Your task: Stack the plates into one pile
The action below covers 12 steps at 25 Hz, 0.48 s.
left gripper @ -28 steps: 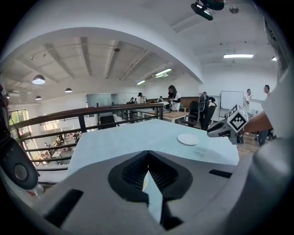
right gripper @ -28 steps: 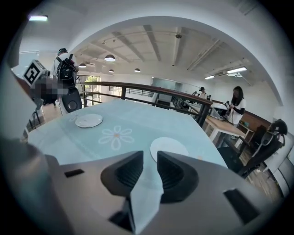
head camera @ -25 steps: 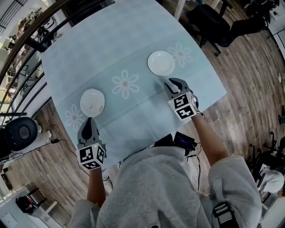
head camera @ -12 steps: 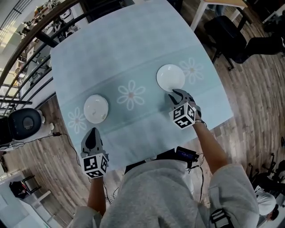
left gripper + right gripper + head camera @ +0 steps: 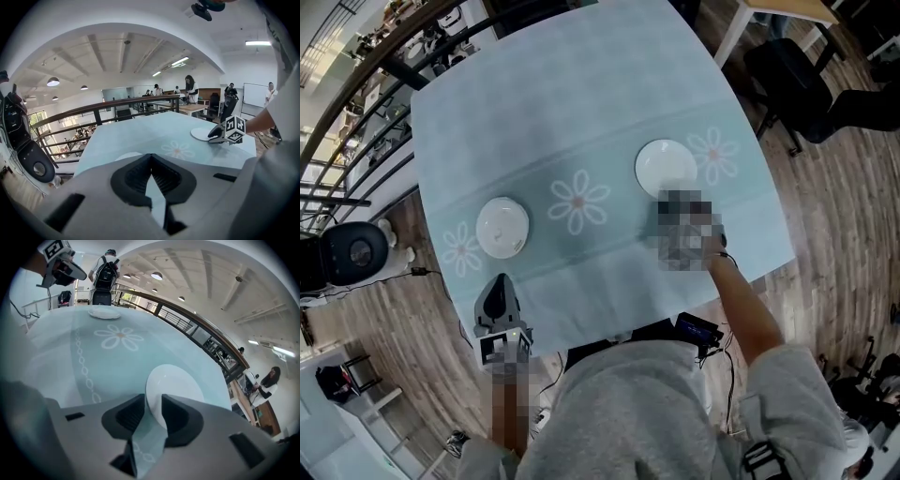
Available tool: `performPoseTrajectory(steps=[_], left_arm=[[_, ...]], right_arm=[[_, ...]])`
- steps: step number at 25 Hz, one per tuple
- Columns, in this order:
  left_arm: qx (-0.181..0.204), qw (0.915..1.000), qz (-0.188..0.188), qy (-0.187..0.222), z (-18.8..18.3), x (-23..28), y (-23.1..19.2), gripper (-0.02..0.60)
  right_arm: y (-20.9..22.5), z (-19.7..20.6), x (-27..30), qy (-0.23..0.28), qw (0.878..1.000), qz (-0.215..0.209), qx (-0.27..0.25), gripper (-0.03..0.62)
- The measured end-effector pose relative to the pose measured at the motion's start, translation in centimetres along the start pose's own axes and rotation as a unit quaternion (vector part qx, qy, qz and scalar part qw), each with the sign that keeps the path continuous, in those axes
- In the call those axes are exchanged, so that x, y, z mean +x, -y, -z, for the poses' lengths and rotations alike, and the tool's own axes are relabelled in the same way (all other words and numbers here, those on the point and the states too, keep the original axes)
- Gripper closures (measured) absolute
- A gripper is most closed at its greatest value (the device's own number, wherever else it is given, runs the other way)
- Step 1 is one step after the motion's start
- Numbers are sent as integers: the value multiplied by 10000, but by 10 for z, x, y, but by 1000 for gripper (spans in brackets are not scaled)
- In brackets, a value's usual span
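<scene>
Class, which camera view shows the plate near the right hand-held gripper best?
The head view: that plate shows whole and round, from above. The right gripper view shows it close, its near edge cut off by the jaws. The left gripper view shows only a small, distant sliver.

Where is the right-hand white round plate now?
In the head view, the white round plate lies right of the centre daisy print, its near rim just ahead of the right hand-held gripper.

Wood plank floor (image 5: 834, 187); black office chair (image 5: 797, 80); dark railing (image 5: 117, 104); white beamed ceiling (image 5: 108, 51), round lamps (image 5: 53, 81) lit; tabletop (image 5: 581, 84) under pale-blue daisy cloth.
</scene>
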<state>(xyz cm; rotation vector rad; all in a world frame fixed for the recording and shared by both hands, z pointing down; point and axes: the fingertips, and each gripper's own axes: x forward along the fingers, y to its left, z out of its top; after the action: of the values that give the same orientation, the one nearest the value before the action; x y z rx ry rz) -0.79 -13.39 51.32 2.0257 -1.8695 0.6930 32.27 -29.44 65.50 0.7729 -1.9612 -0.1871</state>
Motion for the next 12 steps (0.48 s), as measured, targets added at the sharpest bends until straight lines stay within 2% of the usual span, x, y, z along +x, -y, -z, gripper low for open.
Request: performPoseTrajectory(steps=[10,12], left_arm=[[64,10000,70,8,-2,4,0,561],[79,9999,94,2,-2,5,0,561]], right_arm=[[-1,0,5,-271,9985,127,-454,490],[-4,0,6,-336,9984,176,-423,522]])
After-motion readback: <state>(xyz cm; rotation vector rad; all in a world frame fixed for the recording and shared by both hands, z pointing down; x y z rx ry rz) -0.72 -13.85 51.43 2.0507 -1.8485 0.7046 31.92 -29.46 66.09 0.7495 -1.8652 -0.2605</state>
